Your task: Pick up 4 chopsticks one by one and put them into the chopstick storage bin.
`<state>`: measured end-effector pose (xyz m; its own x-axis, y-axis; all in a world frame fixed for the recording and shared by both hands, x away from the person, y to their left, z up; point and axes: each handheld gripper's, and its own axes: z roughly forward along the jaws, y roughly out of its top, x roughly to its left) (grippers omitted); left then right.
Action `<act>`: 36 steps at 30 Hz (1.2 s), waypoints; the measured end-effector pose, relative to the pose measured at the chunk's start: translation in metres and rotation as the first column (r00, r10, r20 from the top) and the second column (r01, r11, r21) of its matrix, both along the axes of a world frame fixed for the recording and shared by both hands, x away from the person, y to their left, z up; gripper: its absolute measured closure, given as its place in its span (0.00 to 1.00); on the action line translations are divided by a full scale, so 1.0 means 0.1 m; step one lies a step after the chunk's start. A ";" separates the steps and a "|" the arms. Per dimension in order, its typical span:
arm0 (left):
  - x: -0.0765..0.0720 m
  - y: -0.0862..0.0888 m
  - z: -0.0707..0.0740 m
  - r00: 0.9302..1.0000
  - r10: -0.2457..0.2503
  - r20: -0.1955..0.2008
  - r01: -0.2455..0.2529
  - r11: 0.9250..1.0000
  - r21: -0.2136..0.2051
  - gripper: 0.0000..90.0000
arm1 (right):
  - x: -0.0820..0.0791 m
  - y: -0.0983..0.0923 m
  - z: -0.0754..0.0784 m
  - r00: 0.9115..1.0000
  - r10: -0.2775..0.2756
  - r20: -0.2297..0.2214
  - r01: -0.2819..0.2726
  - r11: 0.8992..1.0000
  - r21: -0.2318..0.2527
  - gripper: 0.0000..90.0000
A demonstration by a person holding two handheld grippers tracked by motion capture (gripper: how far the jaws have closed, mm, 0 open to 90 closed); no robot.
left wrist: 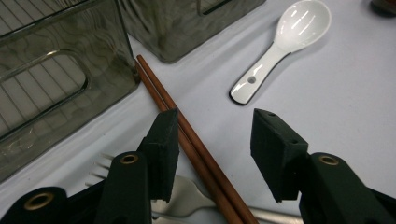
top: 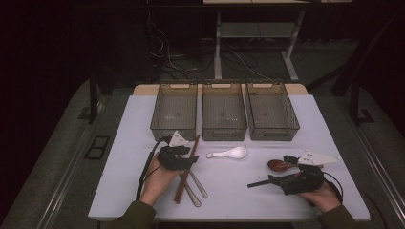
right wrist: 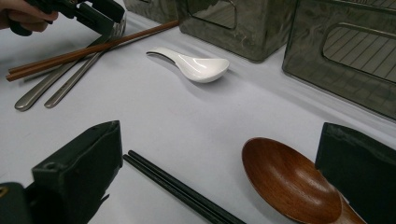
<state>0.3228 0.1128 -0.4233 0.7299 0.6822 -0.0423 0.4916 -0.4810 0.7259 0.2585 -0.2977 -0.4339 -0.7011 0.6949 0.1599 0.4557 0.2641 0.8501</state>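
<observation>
**Chopsticks sitting between my left jaws**

My left gripper [left wrist: 215, 154] is half open over the brown chopsticks [left wrist: 187, 135]; they run just beside the left pad, touching nothing I can see. They lie across a fork [left wrist: 184, 198], pointing at the left bin [left wrist: 56, 84].

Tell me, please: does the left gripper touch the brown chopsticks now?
Cannot tell. In the left gripper view, the brown chopsticks run between the jaws of the left gripper, right beside one pad, but neither contact nor a gap shows plainly.

I see a dim room around a lit white table [top: 229, 191]; glare on the porcelain spoon [left wrist: 299, 23], close jaws soft.
</observation>
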 end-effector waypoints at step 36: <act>0.14 -0.03 -0.18 0.995 0.054 -0.090 -0.050 0.998 0.050 0.73 | -0.01 0.00 0.00 1.000 0.006 0.006 -0.006 1.000 -0.001 0.01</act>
